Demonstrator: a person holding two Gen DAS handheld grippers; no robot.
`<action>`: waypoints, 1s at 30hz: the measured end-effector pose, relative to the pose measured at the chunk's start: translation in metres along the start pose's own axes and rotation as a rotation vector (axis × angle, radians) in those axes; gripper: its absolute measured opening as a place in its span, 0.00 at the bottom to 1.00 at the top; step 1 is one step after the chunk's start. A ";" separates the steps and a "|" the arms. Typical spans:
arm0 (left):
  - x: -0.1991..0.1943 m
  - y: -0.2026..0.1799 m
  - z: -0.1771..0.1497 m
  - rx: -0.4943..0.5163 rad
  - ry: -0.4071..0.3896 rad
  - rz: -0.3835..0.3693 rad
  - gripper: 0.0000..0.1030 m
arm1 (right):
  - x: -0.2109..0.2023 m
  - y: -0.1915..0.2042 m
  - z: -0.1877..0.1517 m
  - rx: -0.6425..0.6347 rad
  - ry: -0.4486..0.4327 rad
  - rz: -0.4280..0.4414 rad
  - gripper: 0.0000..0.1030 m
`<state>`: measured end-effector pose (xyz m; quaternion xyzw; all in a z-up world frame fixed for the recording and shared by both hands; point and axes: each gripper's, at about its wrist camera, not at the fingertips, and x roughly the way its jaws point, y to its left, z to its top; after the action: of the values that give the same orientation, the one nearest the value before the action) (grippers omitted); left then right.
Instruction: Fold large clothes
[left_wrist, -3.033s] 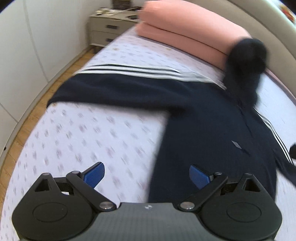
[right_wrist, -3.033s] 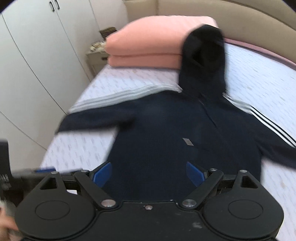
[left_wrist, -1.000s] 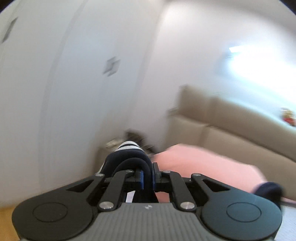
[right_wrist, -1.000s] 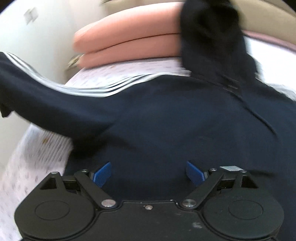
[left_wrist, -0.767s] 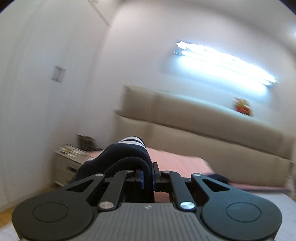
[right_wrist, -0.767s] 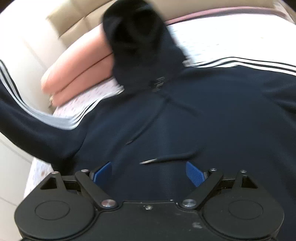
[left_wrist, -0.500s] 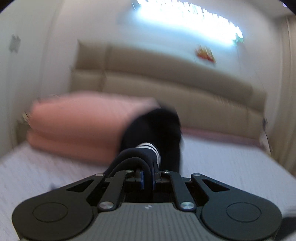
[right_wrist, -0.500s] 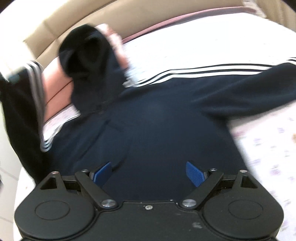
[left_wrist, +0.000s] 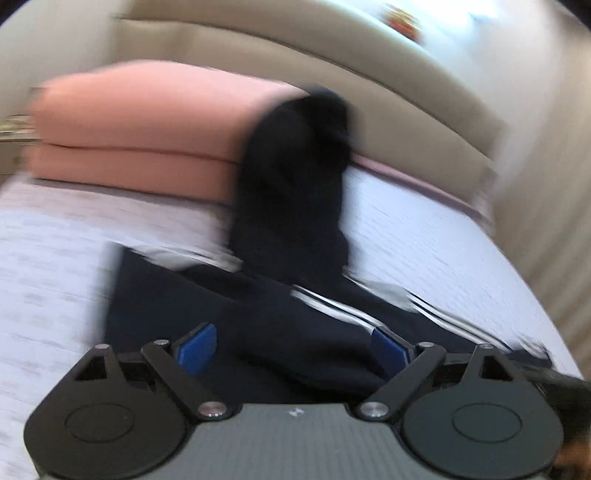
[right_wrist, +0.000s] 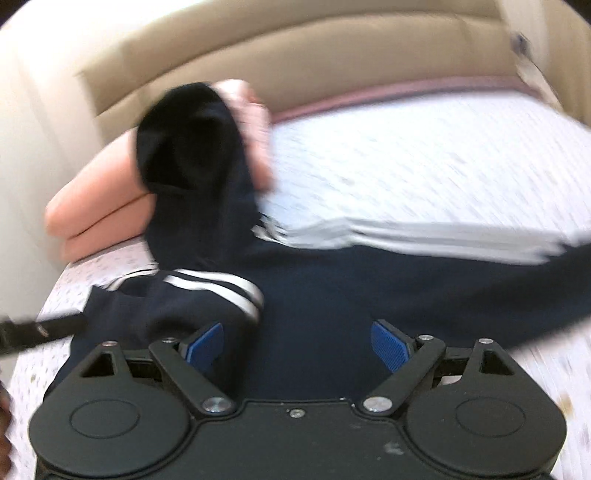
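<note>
A navy hoodie (left_wrist: 258, 332) with white stripes lies spread on the bed, its hood (left_wrist: 295, 177) propped against the pink quilt. My left gripper (left_wrist: 291, 345) hovers low over the body, its jaws opening wide. The striped left sleeve (left_wrist: 332, 310) lies loose on the chest beneath them, with no pad pressing it. In the right wrist view that folded sleeve (right_wrist: 207, 291) crosses the hoodie (right_wrist: 332, 295), and the other sleeve (right_wrist: 480, 266) stretches out right. My right gripper (right_wrist: 299, 341) stands open above the hoodie's middle, holding nothing.
A folded pink quilt (left_wrist: 140, 122) lies at the head of the bed, against a beige padded headboard (left_wrist: 295, 48). The patterned white sheet (right_wrist: 406, 155) stretches out to the right of the hoodie. Both views are motion-blurred.
My left gripper, shut on the striped sleeve cuff, swung down over the bed and let it go; its jaws now stand wide. The sleeve lies across the body. The right view swung right.
</note>
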<state>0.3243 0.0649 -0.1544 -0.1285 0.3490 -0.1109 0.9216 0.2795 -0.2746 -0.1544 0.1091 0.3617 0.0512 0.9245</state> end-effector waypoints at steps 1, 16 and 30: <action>0.002 0.017 0.008 -0.014 -0.016 0.063 0.90 | 0.008 0.017 0.004 -0.051 0.008 0.017 1.00; 0.138 0.140 0.034 -0.094 0.097 0.044 0.20 | 0.137 0.137 -0.002 -0.433 0.140 0.081 0.41; 0.100 0.145 0.011 -0.256 -0.160 0.075 0.24 | 0.048 -0.136 -0.037 0.753 -0.197 0.239 0.80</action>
<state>0.4215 0.1736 -0.2540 -0.2402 0.2903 -0.0204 0.9261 0.2911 -0.3924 -0.2448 0.4856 0.2497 0.0115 0.8377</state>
